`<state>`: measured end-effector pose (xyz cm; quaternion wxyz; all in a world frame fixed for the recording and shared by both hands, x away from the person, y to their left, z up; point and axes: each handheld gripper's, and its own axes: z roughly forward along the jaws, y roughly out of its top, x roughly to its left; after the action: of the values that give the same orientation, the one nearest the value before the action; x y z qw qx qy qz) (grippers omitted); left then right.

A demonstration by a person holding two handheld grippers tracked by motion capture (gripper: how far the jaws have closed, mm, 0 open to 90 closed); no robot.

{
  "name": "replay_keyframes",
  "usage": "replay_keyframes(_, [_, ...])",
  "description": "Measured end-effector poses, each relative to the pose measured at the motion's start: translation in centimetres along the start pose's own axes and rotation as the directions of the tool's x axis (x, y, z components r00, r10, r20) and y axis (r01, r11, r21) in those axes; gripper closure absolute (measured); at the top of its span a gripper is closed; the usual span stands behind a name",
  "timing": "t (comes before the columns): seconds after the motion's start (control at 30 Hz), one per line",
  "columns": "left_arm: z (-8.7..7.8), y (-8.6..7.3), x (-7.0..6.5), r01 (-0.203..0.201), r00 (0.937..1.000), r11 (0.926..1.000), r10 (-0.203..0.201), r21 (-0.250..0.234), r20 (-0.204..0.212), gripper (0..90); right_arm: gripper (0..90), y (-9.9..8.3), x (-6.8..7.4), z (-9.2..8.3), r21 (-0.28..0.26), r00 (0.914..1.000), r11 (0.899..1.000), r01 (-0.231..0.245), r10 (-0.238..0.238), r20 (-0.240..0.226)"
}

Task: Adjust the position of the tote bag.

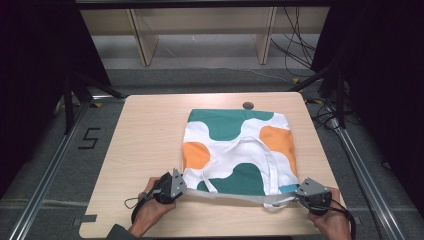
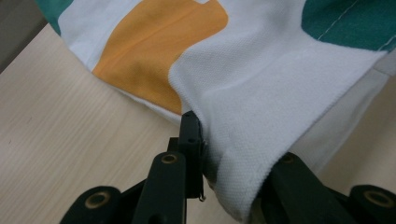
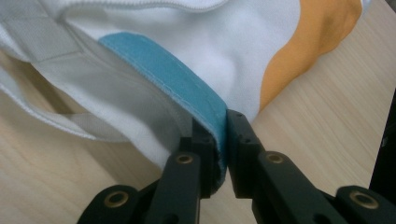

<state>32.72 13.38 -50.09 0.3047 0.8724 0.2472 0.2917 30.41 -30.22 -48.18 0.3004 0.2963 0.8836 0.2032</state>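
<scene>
A cloth tote bag [image 1: 235, 147] with white, green and orange patches lies flat on the wooden table [image 1: 145, 150], its white handles [image 1: 252, 155] resting on top. My left gripper [image 1: 175, 187] is shut on the bag's near left corner, where white cloth [image 2: 243, 140] folds over the jaws. My right gripper [image 1: 307, 192] is shut on the near right corner, pinching a blue-edged hem [image 3: 187, 84]. The near edge of the bag is stretched between the two grippers, slightly lifted.
A round cable hole [image 1: 248, 105] sits at the table's far edge just beyond the bag. Bare tabletop lies to the left of the bag. Wooden shelf legs [image 1: 142, 42] and cables [image 1: 295, 45] stand on the floor behind. Metal rails [image 1: 45, 175] flank the table.
</scene>
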Motion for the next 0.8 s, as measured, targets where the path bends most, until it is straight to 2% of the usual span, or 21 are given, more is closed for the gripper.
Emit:
replay_keyframes(0.03, [-1.0,-0.5,-0.2,0.01,0.9999,0.9999,-0.01,-0.005,0.004,75.1,84.7,0.2,0.3,-0.3,-0.005,0.9999,1.0,0.009,-0.009,-0.008])
replay_keyframes(0.07, [-1.0,-0.5,-0.2,0.01,0.9999,0.9999,-0.01,-0.005,0.004,75.1,84.7,0.2,0.3,-0.3,-0.005,0.9999,1.0,0.009,-0.009,-0.008])
replay_keyframes(0.1, [-1.9,-1.0,-0.5,0.021,0.9997,0.9998,-0.021,-0.006,0.013,75.1,85.2,0.4,0.4,-0.6,-0.035,0.9996,0.999,-0.006,0.005,-0.027])
replay_keyframes(0.2, [-2.6,-1.6,-0.9,0.022,0.9995,0.9998,-0.022,0.005,0.023,74.6,84.5,0.5,0.7,-0.6,-0.05,0.9995,0.999,-0.008,0.007,-0.029])
replay_keyframes(0.23, [-2.5,-1.7,-0.8,0.028,0.9994,0.9996,-0.028,0.005,0.021,74.3,80.9,0.6,0.8,-0.3,-0.06,0.9996,0.998,0.004,-0.006,-0.029])
replay_keyframes(0.3, [-2.4,-1.8,-0.5,0.047,0.9988,0.9989,-0.047,0.002,0.011,73.7,65.5,0.7,1.0,0.0,-0.073,0.999,0.996,-0.044,0.043,-0.011])
replay_keyframes(0.33, [-2.3,-1.9,-0.3,0.065,0.9978,0.9979,-0.065,0.004,0.017,73.4,58.8,0.8,1.0,0.2,-0.067,0.999,0.997,-0.046,0.046,0.001])
replay_keyframes(0.4, [-2.1,-2.1,-0.1,0.077,0.9966,0.997,-0.078,0.007,0.029,69.9,57.6,0.7,1.1,0.6,-0.057,0.9983,0.997,-0.055,0.056,0.013])
replay_keyframes(0.43, [-2.0,-2.0,-0.2,0.077,0.9965,0.997,-0.077,0.012,0.032,66.9,58.6,0.7,1.1,1.0,-0.072,0.9997,0.997,-0.019,0.021,0.015])
replay_keyframes(0.47, [-1.9,-2.0,-0.3,0.049,0.9986,0.9987,-0.049,0.01,0.017,65.0,60.4,0.7,1.1,1.1,-0.076,0.9996,0.997,-0.02,0.022,0.02])
replay_keyframes(0.5, [-1.9,-1.9,-0.4,0.045,0.9989,0.999,-0.045,0.009,0.014,62.0,64.4,0.8,1.0,1.2,-0.077,0.9998,0.997,-0.016,0.017,0.012])
replay_keyframes(0.53, [-1.9,-1.9,-0.4,0.045,0.9989,0.999,-0.045,0.009,0.014,60.4,64.4,0.8,1.0,1.2,-0.077,0.9998,0.997,-0.016,0.017,0.012])
replay_keyframes(0.57, [-1.9,-1.8,-0.3,0.038,0.9992,0.9993,-0.038,0.001,0.009,59.0,74.1,0.9,0.8,1.4,-0.078,0.9995,0.996,-0.031,0.031,-0.003])
replay_keyframes(0.6, [-2.0,-1.7,-0.4,0.051,0.9986,0.9987,-0.051,-0.008,0.011,59.0,74.1,0.9,0.8,1.4,-0.078,0.9995,0.996,-0.031,0.031,-0.003])
replay_keyframes(0.7, [-2.1,-1.4,-0.3,0.057,0.9984,0.9982,-0.057,-0.022,0.007,58.9,80.2,0.9,0.7,1.4,-0.074,0.9997,0.997,-0.024,0.023,-0.011])
replay_keyframes(0.77, [-2.1,-1.3,-0.2,0.06,0.9982,0.9977,-0.06,-0.029,0.006,59.7,82.9,0.8,0.6,1.0,-0.091,0.9994,0.995,-0.034,0.033,-0.008])
replay_keyframes(0.8, [-2.2,-1.2,-0.1,0.065,0.9978,0.9973,-0.065,-0.034,0.014,61.8,83.9,0.7,0.5,0.7,-0.109,0.9964,0.99,-0.084,0.083,-0.017])
